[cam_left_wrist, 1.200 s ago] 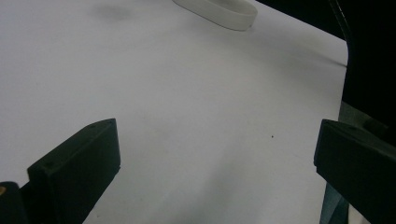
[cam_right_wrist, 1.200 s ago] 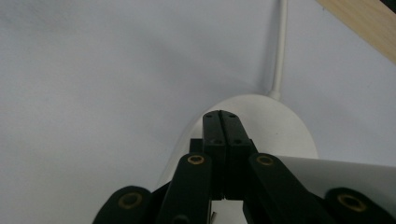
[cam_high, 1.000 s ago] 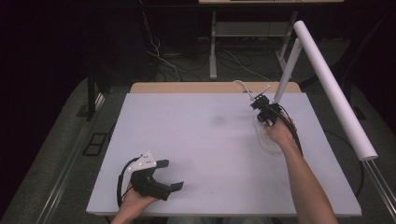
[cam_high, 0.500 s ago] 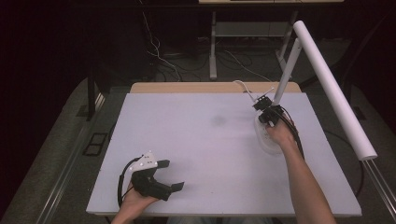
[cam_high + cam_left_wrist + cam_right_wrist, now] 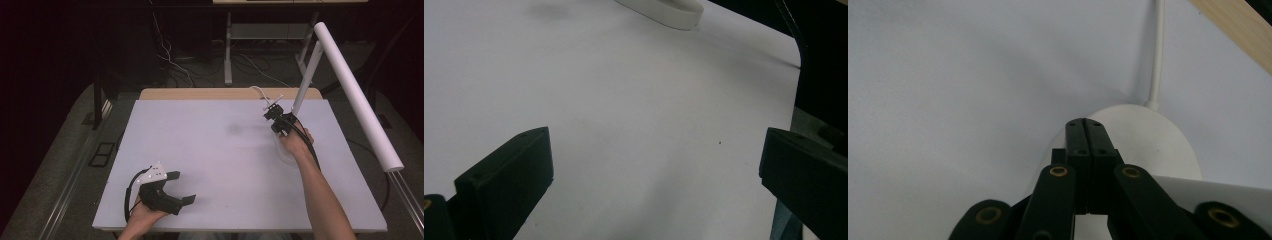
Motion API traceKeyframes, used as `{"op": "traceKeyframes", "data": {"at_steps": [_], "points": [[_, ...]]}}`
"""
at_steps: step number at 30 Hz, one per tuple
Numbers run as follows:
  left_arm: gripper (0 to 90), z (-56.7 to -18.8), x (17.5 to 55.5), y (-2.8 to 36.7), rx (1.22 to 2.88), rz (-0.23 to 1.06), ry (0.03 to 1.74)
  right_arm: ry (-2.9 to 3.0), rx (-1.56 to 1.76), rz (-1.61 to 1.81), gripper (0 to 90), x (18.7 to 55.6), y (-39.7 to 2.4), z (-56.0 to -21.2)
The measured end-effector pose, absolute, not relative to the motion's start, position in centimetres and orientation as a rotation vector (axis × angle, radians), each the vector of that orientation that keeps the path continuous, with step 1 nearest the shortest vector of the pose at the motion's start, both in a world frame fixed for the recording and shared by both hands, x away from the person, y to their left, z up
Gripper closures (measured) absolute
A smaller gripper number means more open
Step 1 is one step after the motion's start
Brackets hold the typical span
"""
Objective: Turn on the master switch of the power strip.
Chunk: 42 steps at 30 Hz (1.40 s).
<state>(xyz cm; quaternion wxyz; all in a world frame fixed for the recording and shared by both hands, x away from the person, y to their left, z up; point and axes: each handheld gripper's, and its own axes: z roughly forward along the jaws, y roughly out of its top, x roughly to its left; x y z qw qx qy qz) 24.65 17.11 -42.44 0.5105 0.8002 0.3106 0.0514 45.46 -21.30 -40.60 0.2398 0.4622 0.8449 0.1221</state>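
A white desk lamp stands at the table's far right: its round base (image 5: 1153,137) lies flat, a slanted stem (image 5: 306,80) rises from it, and a long tube head (image 5: 357,90) runs above. My right gripper (image 5: 270,111) hovers over the base (image 5: 281,149) with its jaws pressed together on nothing (image 5: 1086,127). At the near left my left gripper (image 5: 186,187) rests on the white table (image 5: 225,165), open, with bare tabletop between its fingers (image 5: 656,150). The lamp base (image 5: 664,10) is far ahead of it.
The lamp's white cord (image 5: 1158,50) runs from the base to the table's far wooden edge (image 5: 215,93). The lamp head overhangs the right edge. Cables and desk legs (image 5: 227,45) lie on the dark floor beyond.
My right gripper has dipped slightly towards the lamp base. The left gripper has stayed put.
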Motion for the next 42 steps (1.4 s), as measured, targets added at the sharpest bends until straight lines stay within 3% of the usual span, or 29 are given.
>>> {"op": "traceKeyframes", "data": {"at_steps": [16,42], "points": [[0.0,-42.5,24.7,17.1,1.932,0.126,0.750,2.326,1.329,0.360,89.7,45.5,-23.2,-40.1],[0.0,-42.6,24.8,16.8,1.947,0.122,0.741,2.215,1.341,0.318,90.0,44.7,-22.6,-40.9]]}}
